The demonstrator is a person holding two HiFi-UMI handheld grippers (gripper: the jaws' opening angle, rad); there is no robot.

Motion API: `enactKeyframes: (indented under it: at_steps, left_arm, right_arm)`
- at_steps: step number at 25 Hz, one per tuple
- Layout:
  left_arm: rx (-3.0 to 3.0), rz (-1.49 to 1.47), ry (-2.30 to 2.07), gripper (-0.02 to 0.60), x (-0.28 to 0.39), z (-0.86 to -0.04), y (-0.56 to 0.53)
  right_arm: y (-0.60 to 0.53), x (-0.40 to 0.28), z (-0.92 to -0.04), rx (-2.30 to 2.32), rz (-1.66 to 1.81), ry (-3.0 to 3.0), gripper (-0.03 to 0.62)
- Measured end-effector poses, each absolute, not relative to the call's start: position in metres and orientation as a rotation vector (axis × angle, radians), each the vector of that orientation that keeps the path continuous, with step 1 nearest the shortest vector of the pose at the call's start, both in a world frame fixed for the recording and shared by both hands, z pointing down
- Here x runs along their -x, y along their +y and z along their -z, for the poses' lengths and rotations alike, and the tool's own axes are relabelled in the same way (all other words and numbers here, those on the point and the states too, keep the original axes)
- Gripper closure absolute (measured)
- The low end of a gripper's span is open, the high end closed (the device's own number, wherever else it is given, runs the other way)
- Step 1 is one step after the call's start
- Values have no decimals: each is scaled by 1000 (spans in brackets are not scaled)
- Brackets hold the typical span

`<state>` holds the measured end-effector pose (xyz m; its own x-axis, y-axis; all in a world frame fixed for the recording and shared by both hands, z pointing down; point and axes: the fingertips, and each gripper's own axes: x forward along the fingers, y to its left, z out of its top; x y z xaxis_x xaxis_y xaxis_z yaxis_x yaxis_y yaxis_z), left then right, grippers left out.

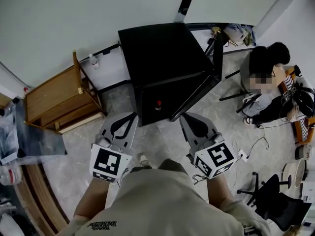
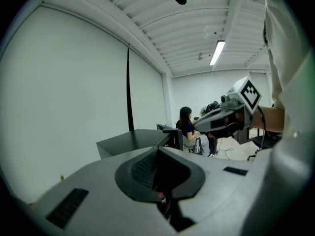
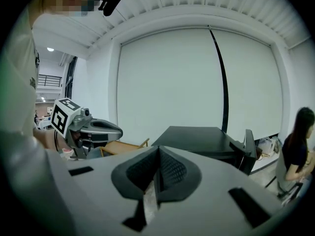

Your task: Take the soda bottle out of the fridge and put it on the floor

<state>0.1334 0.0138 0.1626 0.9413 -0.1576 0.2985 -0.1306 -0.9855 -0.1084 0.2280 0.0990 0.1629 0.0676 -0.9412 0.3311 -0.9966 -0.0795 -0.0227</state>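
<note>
Left tongs and right tongs both clenched and empty, side by side above the floor, just beyond them the black fridge, its door swung open, red-capped soda bottle inside its open front

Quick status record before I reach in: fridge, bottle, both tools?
fridge: black, door open
soda bottle: inside fridge, red cap visible, untouched
left tool: shut, empty, short of fridge
right tool: shut, empty, short of fridge
surroundings: wooden furniture left of fridge, seated person right
</note>
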Motion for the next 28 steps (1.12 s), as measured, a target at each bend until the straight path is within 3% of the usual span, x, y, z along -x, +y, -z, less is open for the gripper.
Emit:
enactKeyframes:
  at_steps: [21,28]
  left_arm:
    - [2948,737,422,575,-206,-222,-22]
    - [2970,838,539,575,-224,-259,-33]
  right_arm:
    - [38,-305,-266,-1649,-525,-2024,595]
    - [12,-341,-338,-1558,-609,-2001,519]
